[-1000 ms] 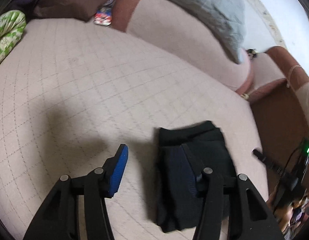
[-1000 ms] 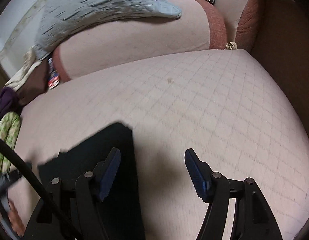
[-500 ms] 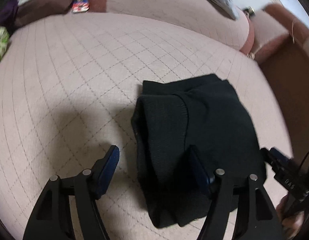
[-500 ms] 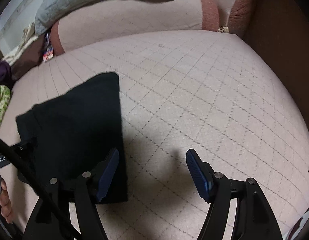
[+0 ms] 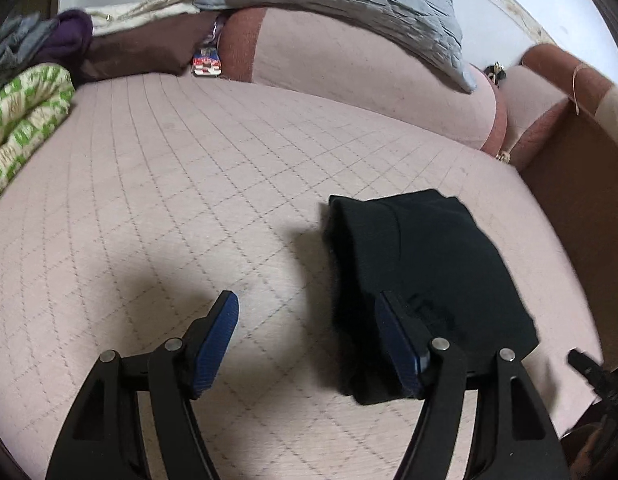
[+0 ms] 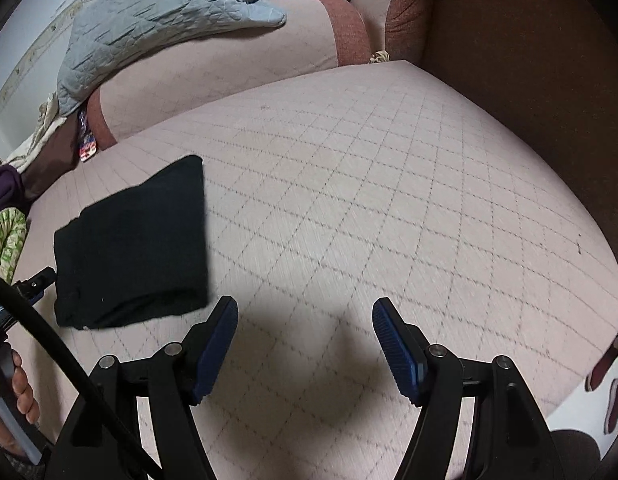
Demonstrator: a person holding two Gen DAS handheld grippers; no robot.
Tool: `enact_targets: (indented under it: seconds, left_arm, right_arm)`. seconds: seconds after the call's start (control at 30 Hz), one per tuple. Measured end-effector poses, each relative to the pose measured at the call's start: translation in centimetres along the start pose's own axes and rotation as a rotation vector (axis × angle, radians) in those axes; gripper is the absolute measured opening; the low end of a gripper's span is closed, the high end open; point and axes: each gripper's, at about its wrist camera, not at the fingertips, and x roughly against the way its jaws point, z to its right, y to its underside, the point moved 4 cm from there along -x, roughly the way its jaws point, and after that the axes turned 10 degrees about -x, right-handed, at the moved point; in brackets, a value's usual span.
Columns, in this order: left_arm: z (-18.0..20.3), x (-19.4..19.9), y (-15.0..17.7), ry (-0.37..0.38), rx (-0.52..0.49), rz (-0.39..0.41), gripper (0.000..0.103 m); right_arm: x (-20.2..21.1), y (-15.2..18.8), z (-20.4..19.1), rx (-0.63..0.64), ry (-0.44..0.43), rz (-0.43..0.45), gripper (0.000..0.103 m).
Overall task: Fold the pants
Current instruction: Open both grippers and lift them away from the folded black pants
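Observation:
The black pants lie folded into a compact rectangle on the pink quilted sofa seat. My left gripper is open and empty, hovering above the seat, its right finger over the bundle's near left edge. In the right wrist view the pants lie at the left. My right gripper is open and empty above bare seat to the right of the bundle.
A grey quilted blanket drapes over the sofa back. A green patterned cloth and purple clothing lie at the far left. The brown armrest bounds the right side. The seat's front edge is close below the grippers.
Both grippers have drawn back and lifted away from the folded pants, which now lie free on the seat. Both stay open.

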Motion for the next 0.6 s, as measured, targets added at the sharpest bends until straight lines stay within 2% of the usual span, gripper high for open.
enact_targets:
  seconds: [0.1, 0.23, 0.33, 0.4, 0.5, 0.6]
  left_arm:
    - [-0.4, 0.2, 0.2, -0.023, -0.02, 0.008, 0.07]
    - [-1.8, 0.2, 0.5, 0.002, 0.045, -0.007, 0.07]
    - [-2.7, 0.2, 0.8, -0.02, 0.065, -0.007, 0.07]
    - [-3.2, 0.0, 1.1, -0.031, 0.08, -0.017, 0.07]
    - [-3.8, -0.9, 1.9, -0.059, 0.099, -0.053, 0.07]
    - [-4.9, -1.5, 2.8, -0.018, 0.163, -0.1, 0.07]
  right_arm:
    - [1.0, 0.7, -1.0, -0.021, -0.041, -0.021, 0.074]
    - [2.1, 1.4, -3.3, -0.038, -0.116, -0.087, 0.075]
    - [4.5, 2.1, -5.9, -0.042, -0.226, -0.142, 0.075]
    - [6.4, 2.4, -7.0, -0.026, -0.265, -0.145, 0.078]
    - [8.5, 2.8, -7.4, -0.017, -0.28, -0.137, 0.081]
    - [9.3, 3.0, -6.9, -0.027, -0.27, -0.14, 0.081]
